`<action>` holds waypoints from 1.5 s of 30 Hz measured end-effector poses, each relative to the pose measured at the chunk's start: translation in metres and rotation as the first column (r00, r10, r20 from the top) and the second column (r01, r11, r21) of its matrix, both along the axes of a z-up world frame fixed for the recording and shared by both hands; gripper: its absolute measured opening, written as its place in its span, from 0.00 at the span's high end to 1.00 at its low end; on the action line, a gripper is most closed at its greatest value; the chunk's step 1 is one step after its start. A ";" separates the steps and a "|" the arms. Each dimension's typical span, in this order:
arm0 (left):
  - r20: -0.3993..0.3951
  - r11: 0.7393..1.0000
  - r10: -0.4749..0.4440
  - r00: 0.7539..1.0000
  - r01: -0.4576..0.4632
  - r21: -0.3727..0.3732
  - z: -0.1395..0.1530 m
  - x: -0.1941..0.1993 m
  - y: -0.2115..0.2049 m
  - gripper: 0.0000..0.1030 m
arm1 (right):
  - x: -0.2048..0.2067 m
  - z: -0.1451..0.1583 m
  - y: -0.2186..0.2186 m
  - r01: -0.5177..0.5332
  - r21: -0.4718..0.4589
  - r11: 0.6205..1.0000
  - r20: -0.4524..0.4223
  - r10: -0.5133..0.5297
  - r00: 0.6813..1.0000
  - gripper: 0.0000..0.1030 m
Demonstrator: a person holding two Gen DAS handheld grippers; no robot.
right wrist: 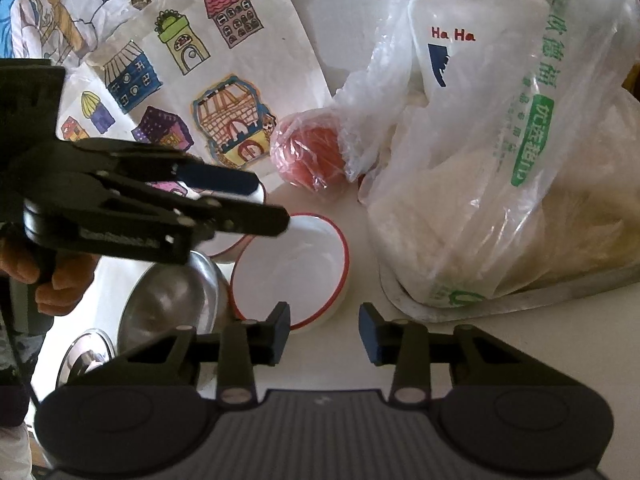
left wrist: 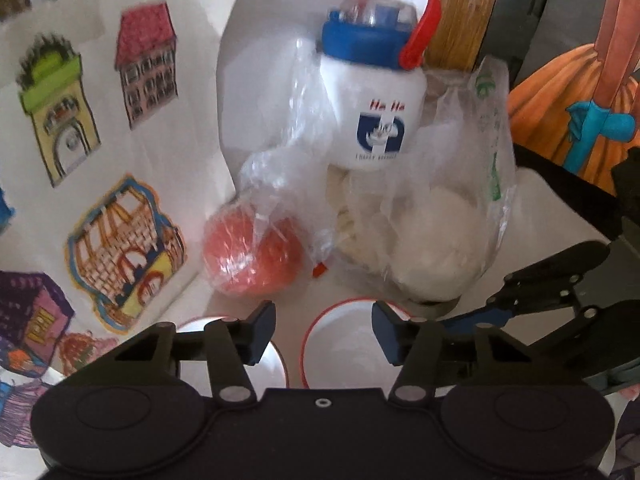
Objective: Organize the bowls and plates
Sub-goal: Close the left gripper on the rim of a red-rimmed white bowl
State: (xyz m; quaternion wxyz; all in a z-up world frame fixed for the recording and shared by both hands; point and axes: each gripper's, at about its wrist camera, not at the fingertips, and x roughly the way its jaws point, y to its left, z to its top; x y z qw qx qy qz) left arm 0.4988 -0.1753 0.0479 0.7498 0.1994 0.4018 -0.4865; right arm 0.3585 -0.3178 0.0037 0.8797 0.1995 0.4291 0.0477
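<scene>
The left hand-held gripper [left wrist: 324, 334] is partly open and has hold of nothing. Between its two fingertips lie the near edges of two white bowls with red rims: one red-rimmed bowl [left wrist: 344, 344] sits just ahead and towards its right finger, and a second red-rimmed bowl [left wrist: 240, 344] lies under its left finger. Whether a pad touches either rim cannot be told.

The right hand-held gripper [right wrist: 324, 330] is also partly open, with nothing between its fingers but the bare white surface [right wrist: 460, 320]. The nearer red-rimmed bowl lies just ahead of its left finger, tilted, resting against the second bowl behind it. To the left of that finger sits a shiny steel bowl [right wrist: 176, 300], and nearer still a steel lid [right wrist: 84, 356], only partly in view.

In the right wrist view the left hand-held gripper reaches in from the left, its fingertips over the far edges of the two red-rimmed bowls, with a person's hand [right wrist: 52, 276] on its grip.

Further ahead of both grippers lies a tomato [left wrist: 252, 256] wrapped in clear plastic, and beside it a white bottle [left wrist: 372, 92] with a blue cap and red strap. A plastic bag [right wrist: 500, 200] with green print sits ahead of the right finger, resting on a metal tray [right wrist: 520, 300]. A sheet of coloured house drawings [left wrist: 100, 160] lies to the left
</scene>
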 end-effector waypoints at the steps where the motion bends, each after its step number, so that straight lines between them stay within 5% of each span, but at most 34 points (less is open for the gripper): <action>1: -0.010 1.000 -0.002 1.000 0.002 0.010 -0.004 0.002 -0.002 0.52 | 0.000 0.000 0.000 -0.001 0.002 1.000 0.000 0.001 1.000 0.62; 16: -0.100 0.986 0.085 0.991 -0.069 0.150 -0.033 0.015 -0.017 0.92 | 0.002 0.000 0.001 0.002 0.043 0.999 -0.011 -0.002 1.000 0.77; 23: -0.127 0.973 0.191 0.973 -0.170 0.156 -0.032 0.014 -0.015 0.92 | 0.002 0.000 -0.003 0.019 0.051 0.998 -0.019 -0.018 1.000 0.81; 45: -0.188 0.942 0.324 0.927 -0.298 0.153 -0.037 0.003 -0.002 0.94 | 0.002 -0.003 -0.008 0.126 0.064 0.990 -0.063 -0.122 0.990 0.86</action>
